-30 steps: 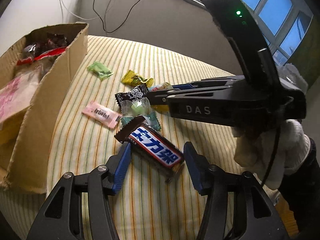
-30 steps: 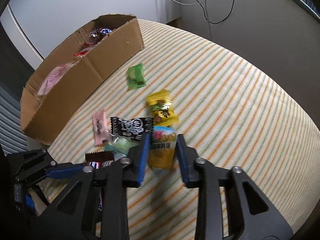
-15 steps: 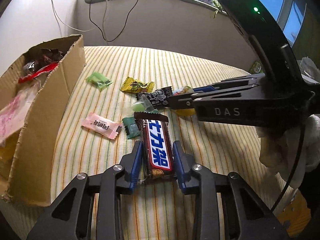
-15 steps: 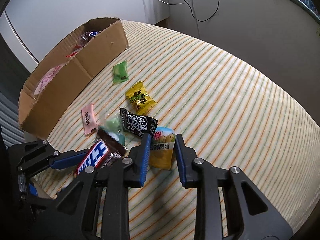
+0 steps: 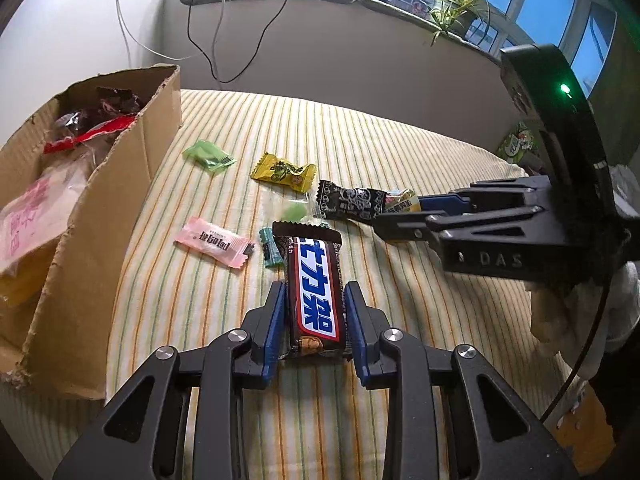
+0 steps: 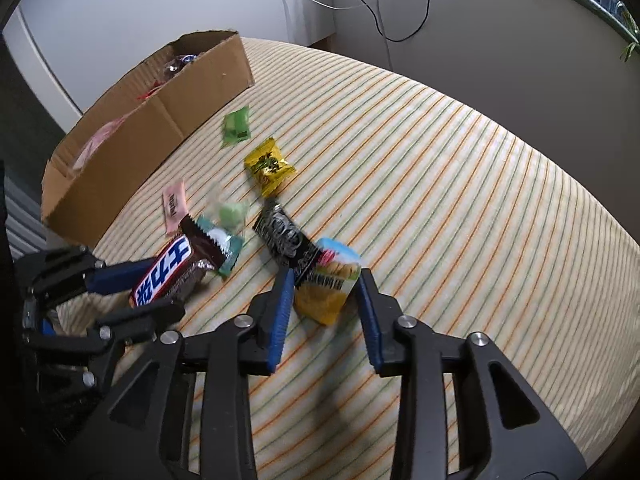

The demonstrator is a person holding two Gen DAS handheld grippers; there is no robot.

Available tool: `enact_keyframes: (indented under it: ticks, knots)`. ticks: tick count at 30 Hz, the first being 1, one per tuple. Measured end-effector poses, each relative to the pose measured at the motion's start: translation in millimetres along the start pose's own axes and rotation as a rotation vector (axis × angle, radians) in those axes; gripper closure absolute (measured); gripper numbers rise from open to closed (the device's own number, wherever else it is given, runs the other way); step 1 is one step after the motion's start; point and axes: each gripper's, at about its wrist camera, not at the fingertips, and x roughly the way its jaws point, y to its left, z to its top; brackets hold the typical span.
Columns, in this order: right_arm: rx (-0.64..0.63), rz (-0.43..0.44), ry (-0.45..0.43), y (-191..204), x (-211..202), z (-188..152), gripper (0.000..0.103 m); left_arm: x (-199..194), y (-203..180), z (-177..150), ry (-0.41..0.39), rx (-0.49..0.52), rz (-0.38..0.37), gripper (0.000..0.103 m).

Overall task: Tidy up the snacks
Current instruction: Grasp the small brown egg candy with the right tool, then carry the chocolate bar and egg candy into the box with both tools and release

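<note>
Cardboard box (image 5: 100,240) borders the striped cloth (image 6: 460,200), bare beyond. Left gripper (image 5: 316,312) clamps the chocolate bar (image 5: 316,292); right gripper (image 6: 324,300), just opening, straddles the yellow packet (image 6: 326,288).

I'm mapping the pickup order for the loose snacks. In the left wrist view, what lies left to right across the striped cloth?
Cardboard box → pink packet → chocolate bar held in the left hand-held gripper → black wrapper → right hand-held gripper.

A striped cushion (image 5: 400,152) carries a cardboard box (image 5: 120,216) and scattered snack packets (image 5: 283,171).
</note>
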Motion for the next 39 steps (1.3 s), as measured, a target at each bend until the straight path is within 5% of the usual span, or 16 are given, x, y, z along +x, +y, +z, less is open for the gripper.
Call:
enact_keyframes:
  ticks: [8, 12, 26, 39]
  knots:
    - [-0.045, -0.052, 0.007, 0.0, -0.5, -3.6, 0.068, 3.3, -1.7, 0.4, 0.002, 0.01, 0.002, 0.075]
    - [-0.036, -0.072, 0.002, -3.3, 0.2, -1.6, 0.083, 3.1, -2.1, 0.2, -0.003, 0.003, -0.003, 0.075]
    - [0.003, -0.075, -0.034, -10.2, -3.1, -1.2, 0.099, -8.4, 2.6, -1.0, -0.023, -0.011, -0.023, 0.075]
    - [-0.022, -0.111, -0.119, 2.7, -36.1, 6.2, 0.1, -32.5, 15.6, 5.5, -0.078, -0.043, -0.037, 0.075]
